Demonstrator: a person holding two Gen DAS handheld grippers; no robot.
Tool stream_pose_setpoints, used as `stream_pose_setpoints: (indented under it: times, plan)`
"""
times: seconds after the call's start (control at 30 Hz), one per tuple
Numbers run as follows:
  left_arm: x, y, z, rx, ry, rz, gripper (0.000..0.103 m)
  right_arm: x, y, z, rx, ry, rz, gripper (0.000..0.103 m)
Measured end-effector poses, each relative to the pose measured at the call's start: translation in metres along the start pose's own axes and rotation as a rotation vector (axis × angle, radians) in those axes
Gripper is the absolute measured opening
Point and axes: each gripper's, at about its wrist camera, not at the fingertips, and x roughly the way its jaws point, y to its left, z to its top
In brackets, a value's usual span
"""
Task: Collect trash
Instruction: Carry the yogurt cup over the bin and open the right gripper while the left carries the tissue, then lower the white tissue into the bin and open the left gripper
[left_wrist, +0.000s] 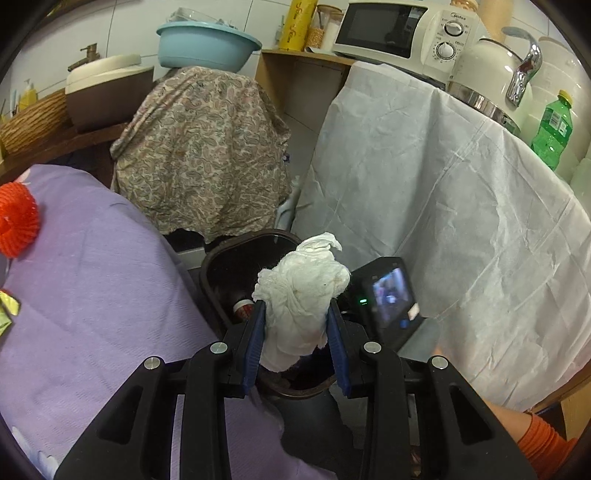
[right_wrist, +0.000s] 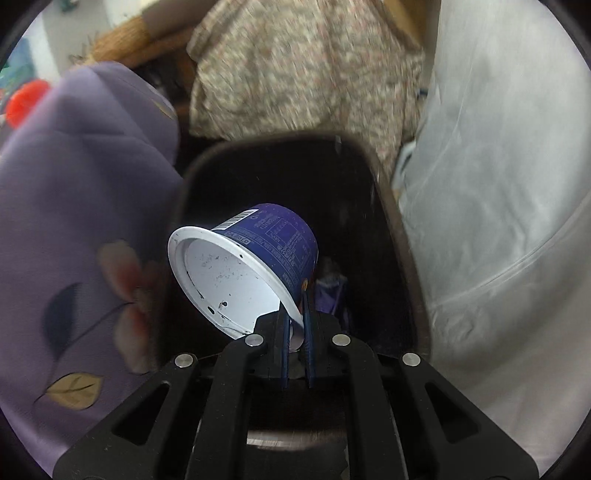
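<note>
My left gripper (left_wrist: 295, 310) is shut on a crumpled white tissue (left_wrist: 303, 291) and holds it over the open dark trash bin (left_wrist: 210, 266). A can lies inside the bin (left_wrist: 242, 308). The right gripper's body with its small screen (left_wrist: 388, 291) shows just right of the tissue. In the right wrist view my right gripper (right_wrist: 297, 295) is shut on the rim of an empty blue-and-white cup (right_wrist: 251, 266), tilted on its side, over the mouth of the same bin (right_wrist: 391, 229).
A purple floral cloth (left_wrist: 92, 288) covers the surface on the left, with an orange-red mesh ball (left_wrist: 16, 223) on it. A paisley-covered object (left_wrist: 199, 155) stands behind the bin. A white cloth (left_wrist: 443, 206) drapes the counter on the right, with a microwave (left_wrist: 399, 33), kettle (left_wrist: 491, 70) and green bottle (left_wrist: 552, 125).
</note>
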Motion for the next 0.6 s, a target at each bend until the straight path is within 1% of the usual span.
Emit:
stream_pose_setpoints:
  times: [0.13, 0.23, 0.37, 0.4, 0.47, 0.5, 0.53, 0.6]
  plan:
    - [0.016, -0.003, 0.005, -0.02, 0.023, -0.014, 0.032, 0.03, 0.006, -0.001, -0.039, 0.06, -0.051, 0.008]
    - [0.027, -0.005, 0.005, -0.033, 0.046, -0.033, 0.032, 0.047, 0.006, -0.003, -0.04, 0.091, -0.065, 0.008]
    - [0.039, -0.009, 0.004, -0.019, 0.068, -0.022, 0.032, 0.058, 0.003, -0.006, -0.025, 0.105, -0.071, 0.009]
    - [0.041, -0.009, 0.004, -0.017, 0.073, -0.019, 0.032, 0.059, 0.002, -0.006, -0.02, 0.107, -0.069, 0.012]
    - [0.048, -0.01, 0.004, -0.015, 0.085, -0.01, 0.032, 0.058, 0.001, -0.008, -0.011, 0.1, -0.06, 0.023]
    - [0.051, -0.01, 0.005, -0.014, 0.09, -0.007, 0.032, 0.055, 0.001, -0.009, -0.011, 0.091, -0.063, 0.036]
    - [0.054, -0.011, 0.005, -0.012, 0.095, -0.002, 0.032, 0.05, 0.001, -0.011, -0.013, 0.071, -0.07, 0.045]
    - [0.061, -0.011, 0.007, -0.009, 0.107, 0.005, 0.032, 0.04, 0.0, -0.014, 0.0, 0.046, -0.059, 0.047]
